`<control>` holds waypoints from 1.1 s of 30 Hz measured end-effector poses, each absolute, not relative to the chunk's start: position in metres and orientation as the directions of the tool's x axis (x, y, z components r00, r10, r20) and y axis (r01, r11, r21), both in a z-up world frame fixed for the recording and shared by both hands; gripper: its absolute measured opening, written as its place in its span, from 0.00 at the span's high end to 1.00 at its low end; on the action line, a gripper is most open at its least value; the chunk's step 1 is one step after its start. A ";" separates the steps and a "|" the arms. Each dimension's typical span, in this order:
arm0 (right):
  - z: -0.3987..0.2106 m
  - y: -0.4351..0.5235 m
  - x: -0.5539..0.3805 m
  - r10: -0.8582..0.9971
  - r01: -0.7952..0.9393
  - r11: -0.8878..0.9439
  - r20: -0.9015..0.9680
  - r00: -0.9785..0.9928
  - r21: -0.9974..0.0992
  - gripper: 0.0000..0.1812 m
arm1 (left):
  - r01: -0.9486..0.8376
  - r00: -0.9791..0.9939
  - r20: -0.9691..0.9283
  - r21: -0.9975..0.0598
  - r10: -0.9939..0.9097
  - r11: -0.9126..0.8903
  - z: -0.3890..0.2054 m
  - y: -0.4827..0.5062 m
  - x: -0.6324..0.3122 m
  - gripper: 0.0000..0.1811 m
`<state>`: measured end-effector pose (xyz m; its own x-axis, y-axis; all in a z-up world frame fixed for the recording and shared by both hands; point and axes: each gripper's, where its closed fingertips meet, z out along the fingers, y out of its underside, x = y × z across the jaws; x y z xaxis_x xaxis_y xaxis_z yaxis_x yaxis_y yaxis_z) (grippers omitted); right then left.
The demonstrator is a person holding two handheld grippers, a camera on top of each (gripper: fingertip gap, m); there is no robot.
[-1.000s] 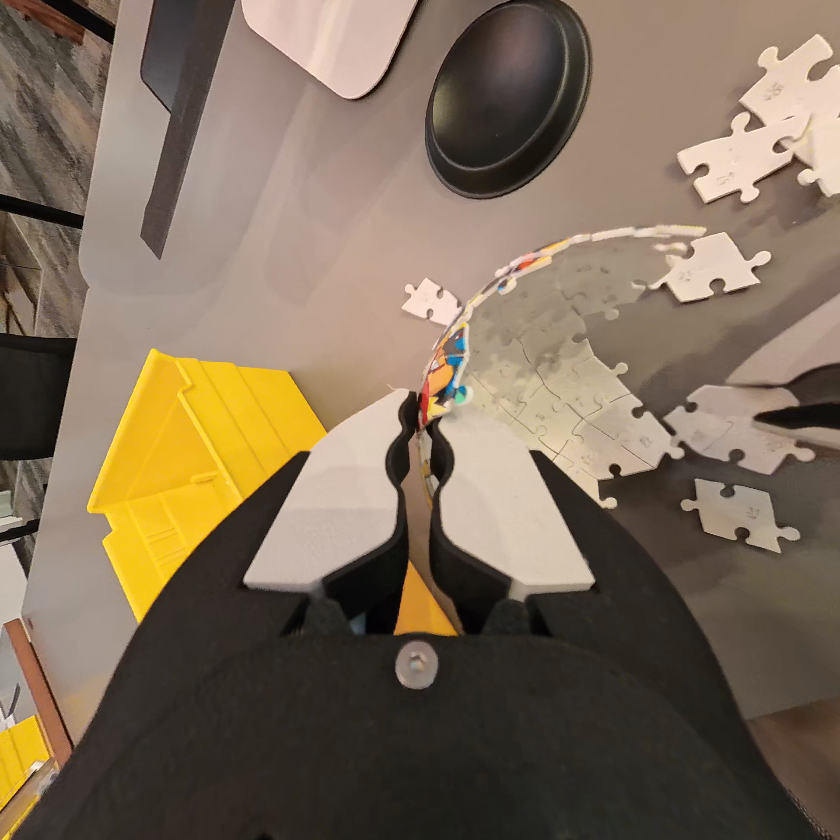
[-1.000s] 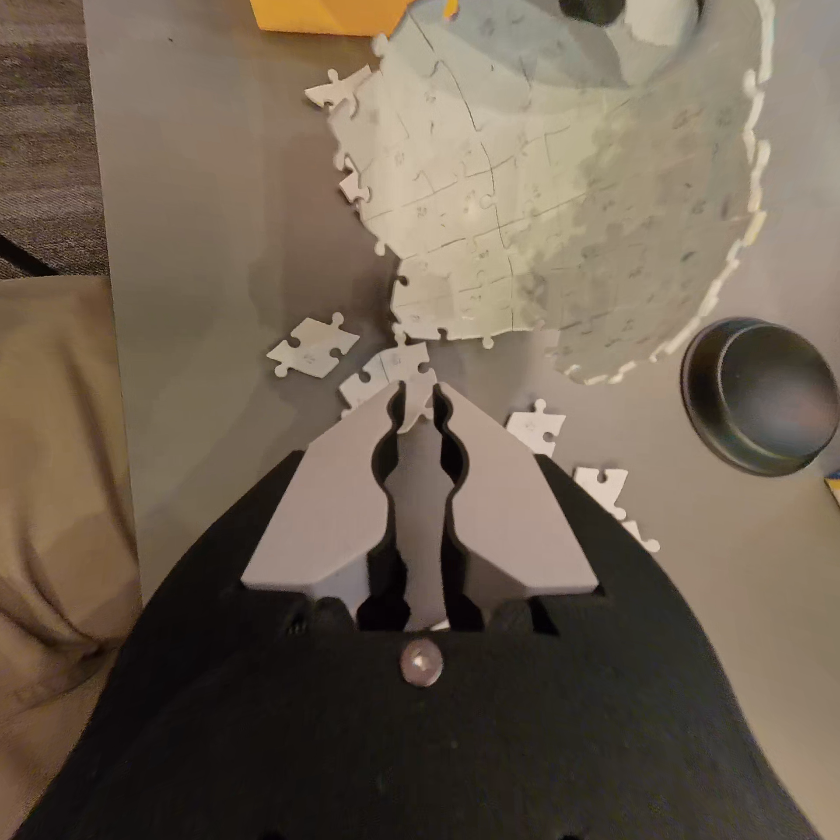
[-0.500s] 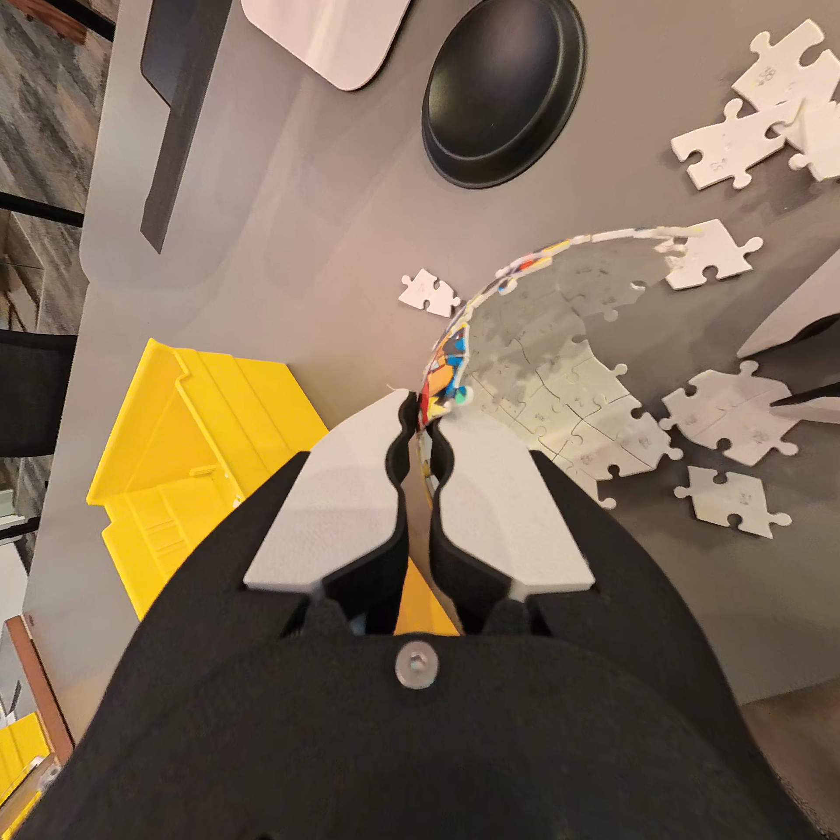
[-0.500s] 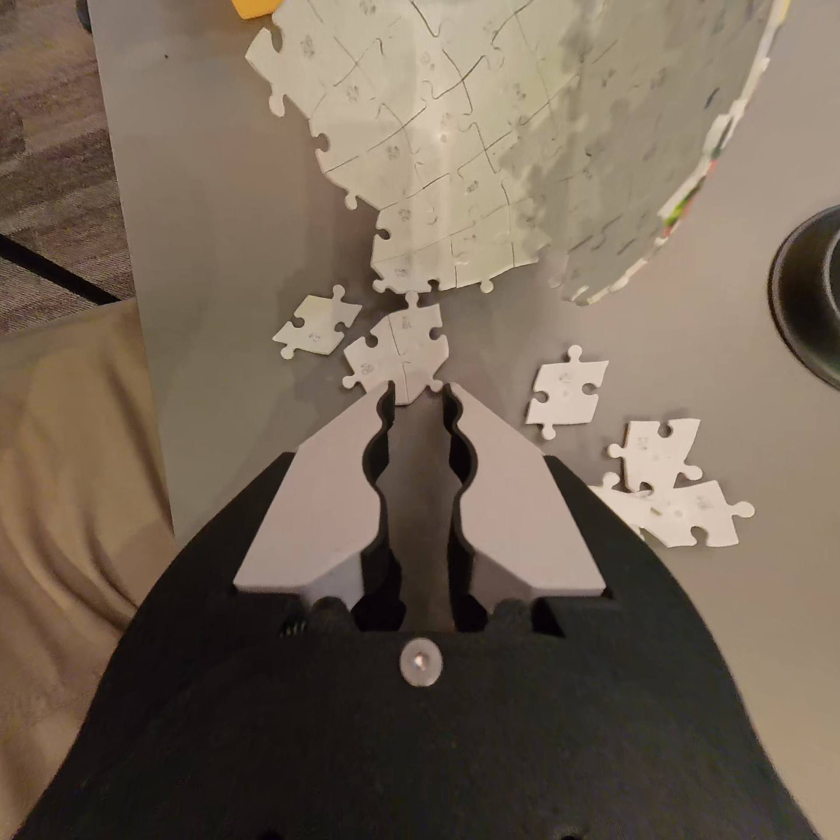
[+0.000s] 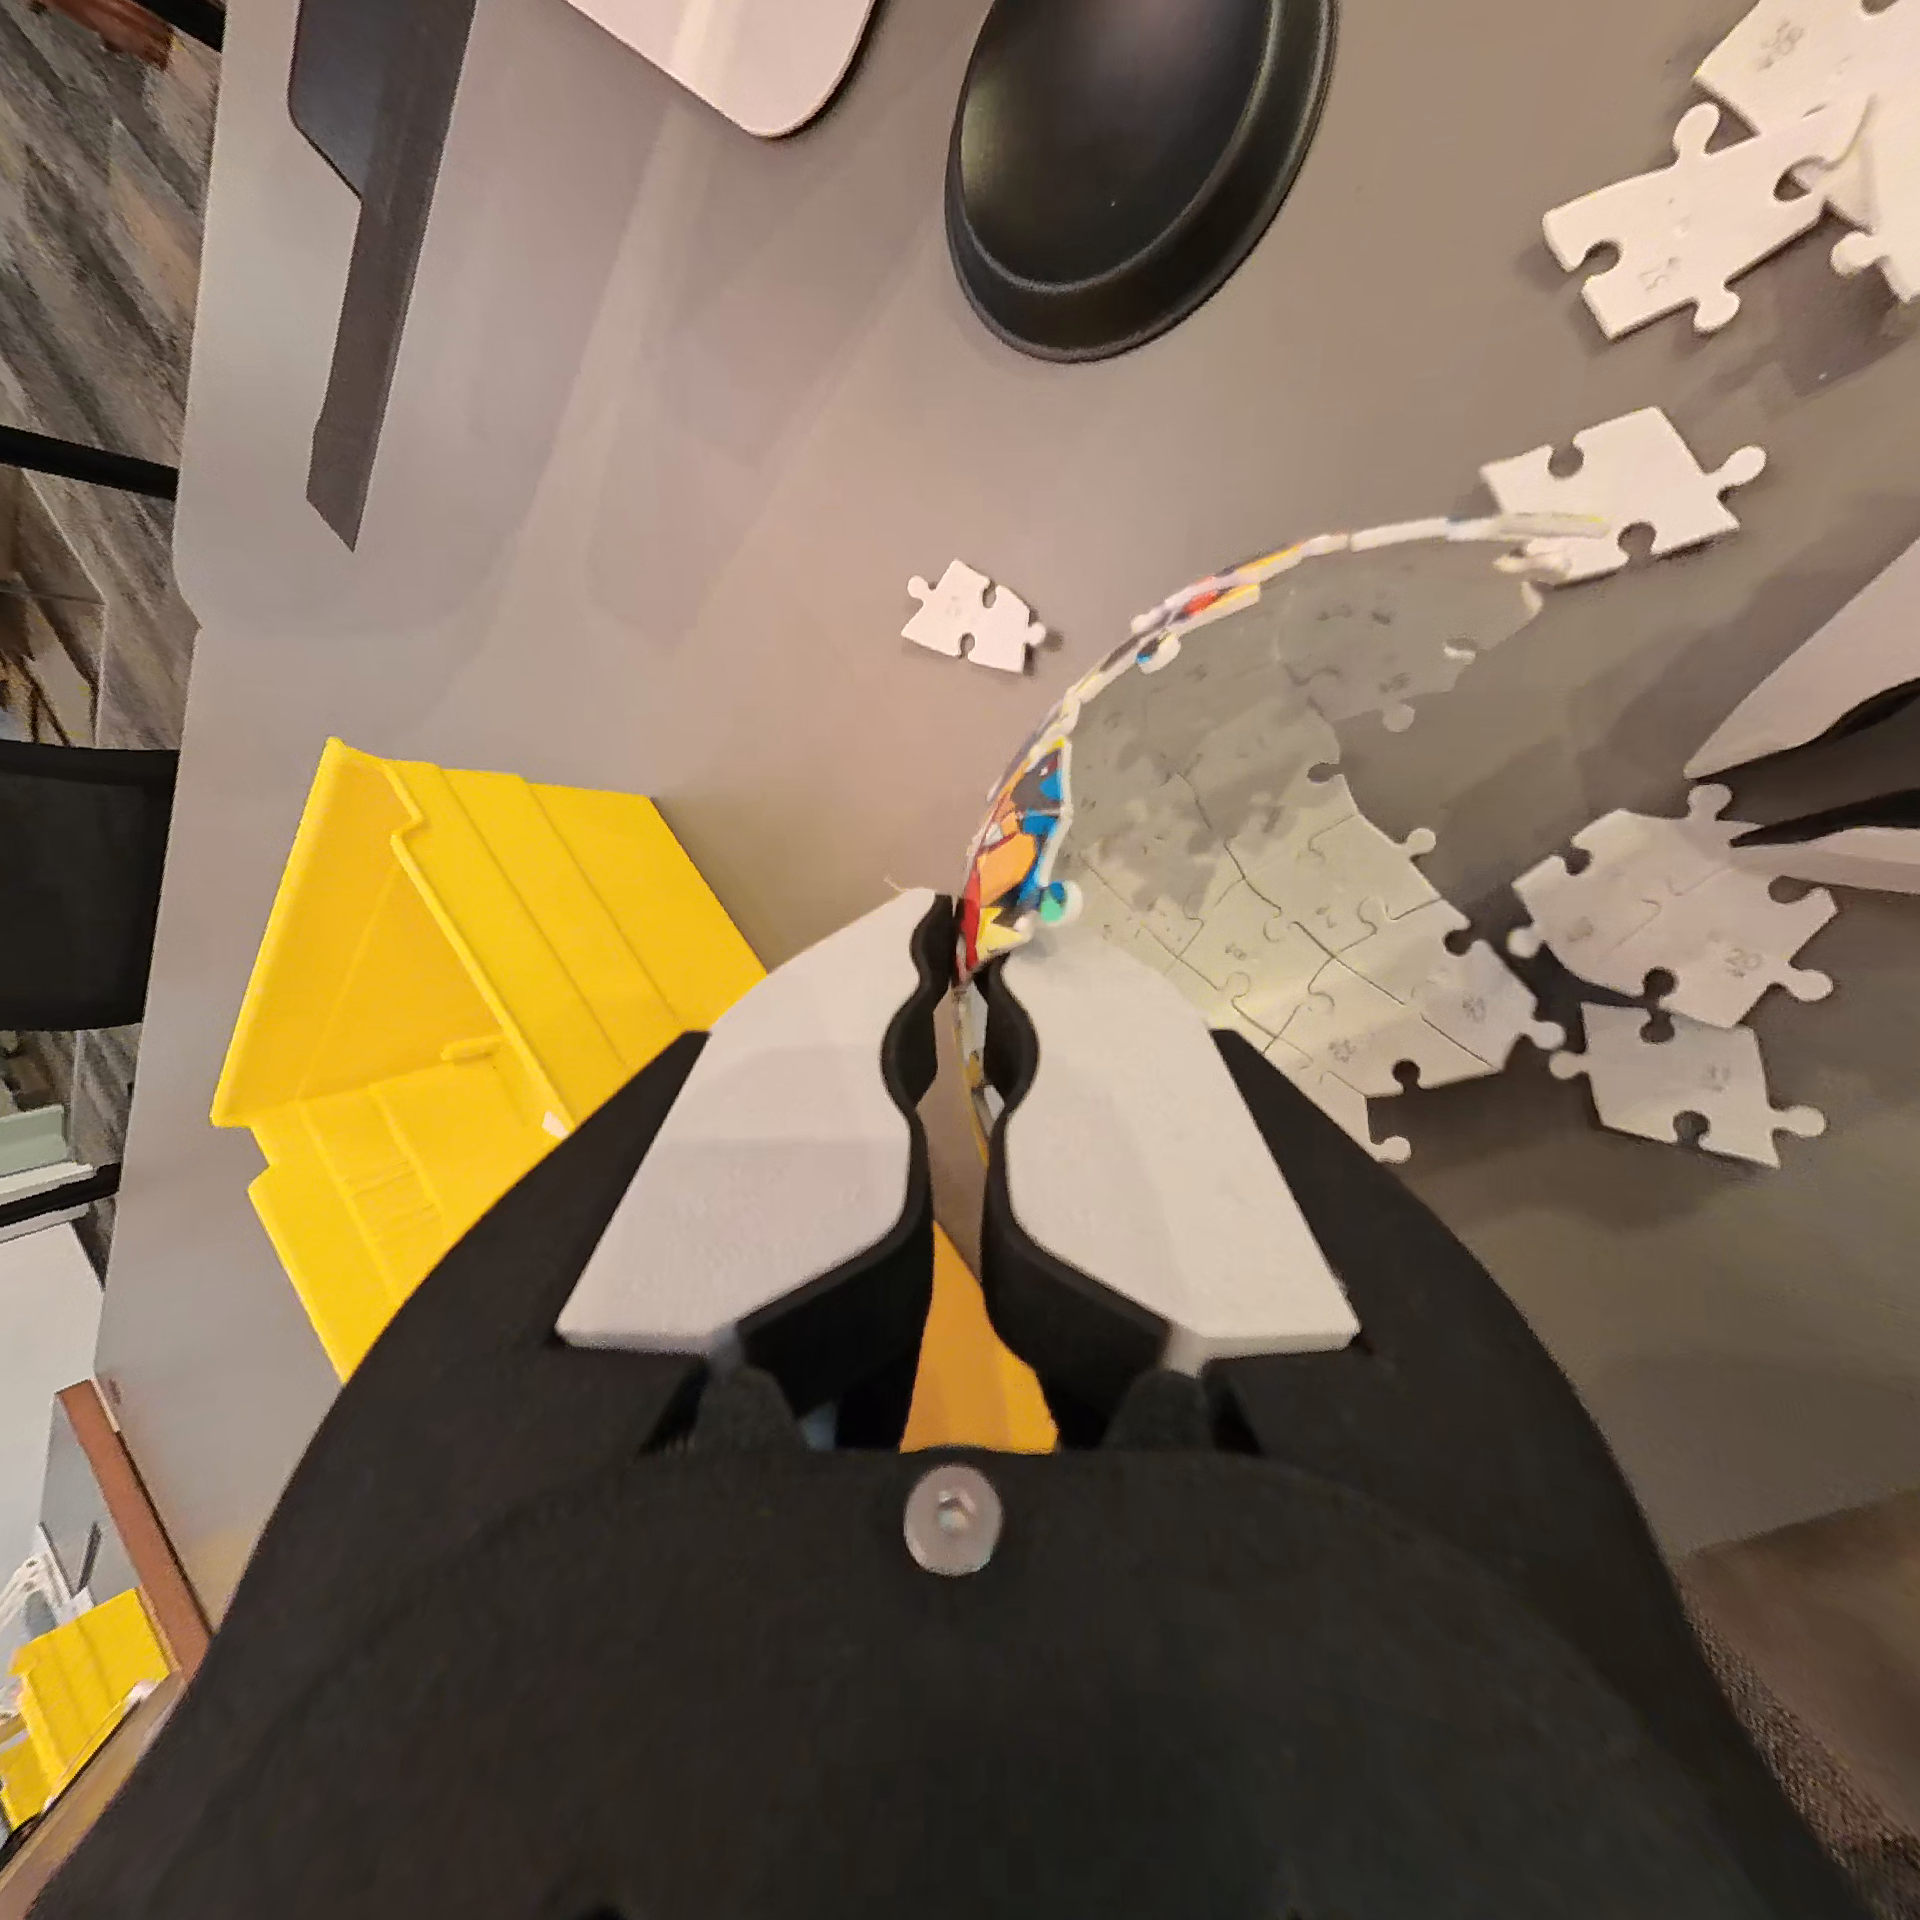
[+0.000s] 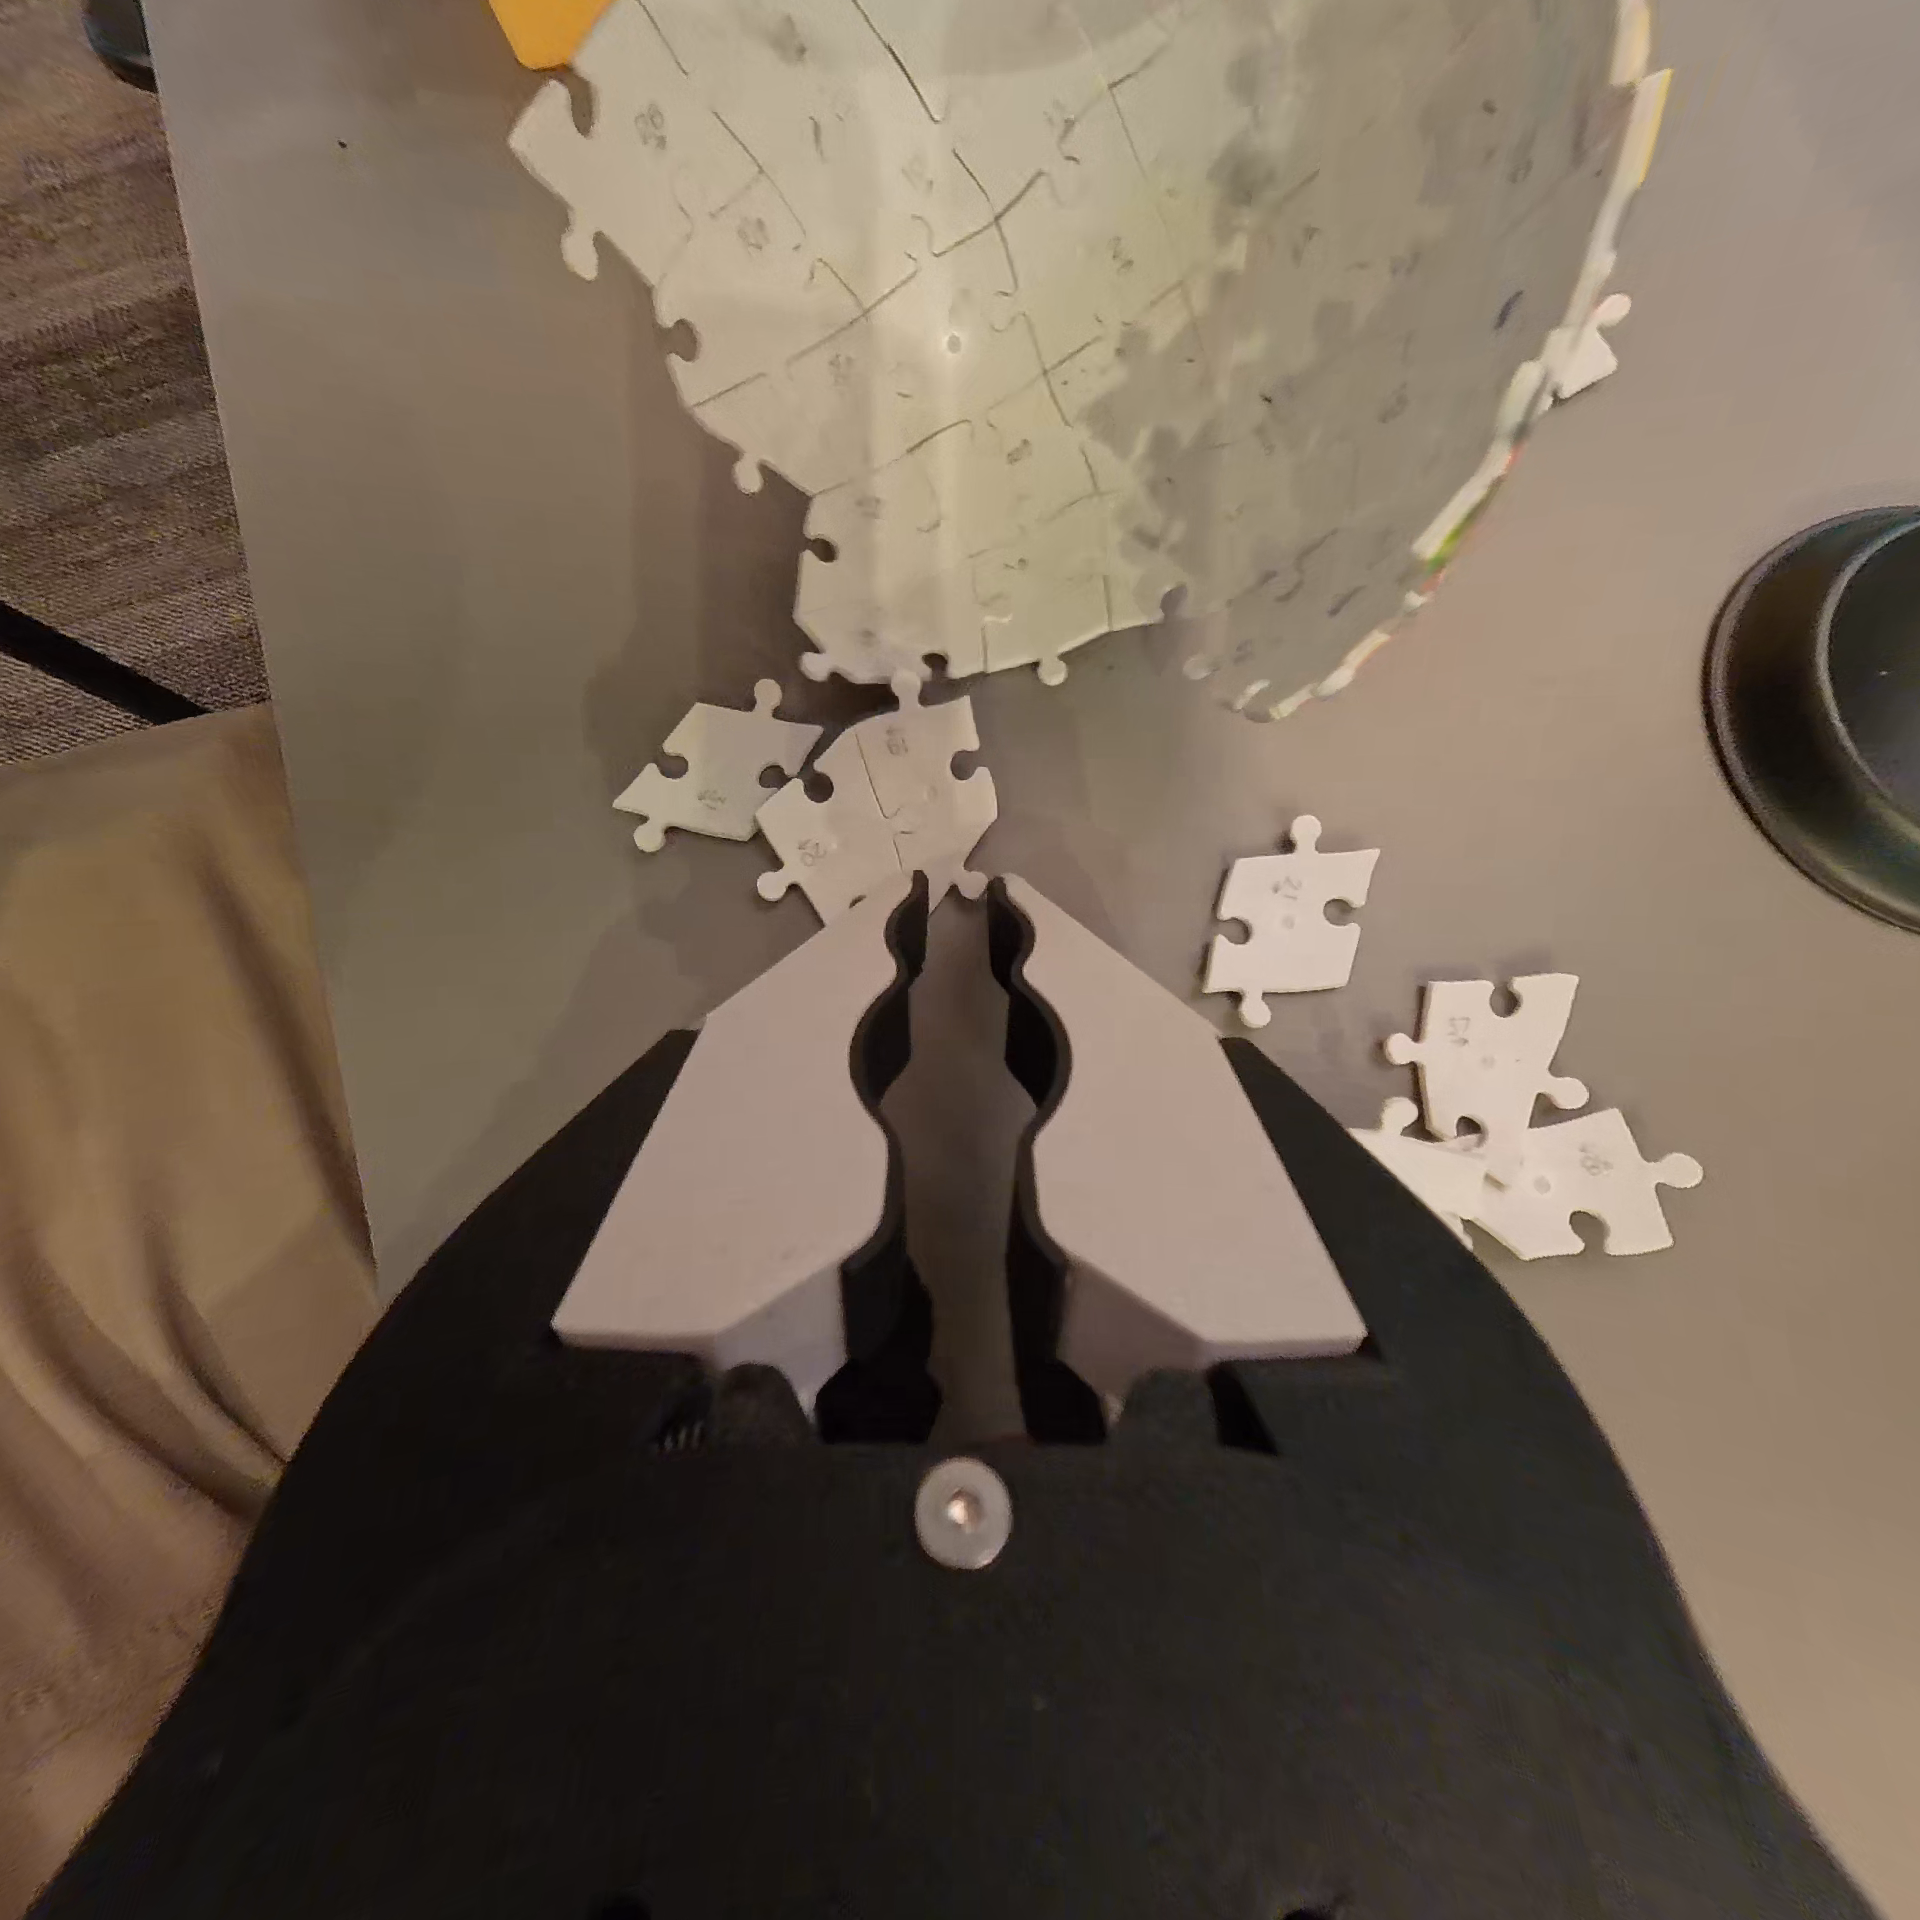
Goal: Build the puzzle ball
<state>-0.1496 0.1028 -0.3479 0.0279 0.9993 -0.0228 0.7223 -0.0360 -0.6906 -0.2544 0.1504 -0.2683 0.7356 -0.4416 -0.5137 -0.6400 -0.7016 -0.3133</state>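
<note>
On the grey table (image 5: 727, 499), your largest item is the half-built puzzle ball (image 6: 1091, 343), a curved shell with its pale inner face toward both cameras and colour print along its rim. Beside it lies a yellow bin (image 5: 436, 987) on its side, and farther off a black domed stand (image 5: 1132, 156). Your left gripper (image 5: 971, 935) is pinched on the shell's printed edge. Your right gripper (image 6: 956, 894) has a narrow gap, tips at a joined pair of pieces (image 6: 883, 800) just below the shell; whether it grips them, cannot tell. Loose pieces (image 6: 1288, 925) lie nearby.
</note>
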 end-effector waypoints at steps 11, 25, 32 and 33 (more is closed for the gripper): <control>-0.339 0.095 -0.149 1.000 0.710 0.000 0.009 0.010 -0.704 0.94 | -0.621 0.745 -0.505 -0.285 -0.436 -0.730 -0.270 0.130 -0.257 0.98; -0.348 0.079 -0.149 0.999 0.731 0.047 0.021 -0.045 -0.681 0.95 | -0.624 0.735 -0.518 -0.265 -0.437 -0.735 -0.272 0.117 -0.247 0.98; -0.348 0.079 -0.150 0.998 0.729 0.061 0.036 -0.050 -0.681 0.96 | -0.639 0.715 -0.537 -0.242 -0.448 -0.730 -0.272 0.117 -0.242 0.98; -0.349 0.079 -0.150 0.998 0.730 0.063 0.037 -0.052 -0.680 0.96 | -0.639 0.714 -0.538 -0.237 -0.449 -0.732 -0.272 0.117 -0.243 0.98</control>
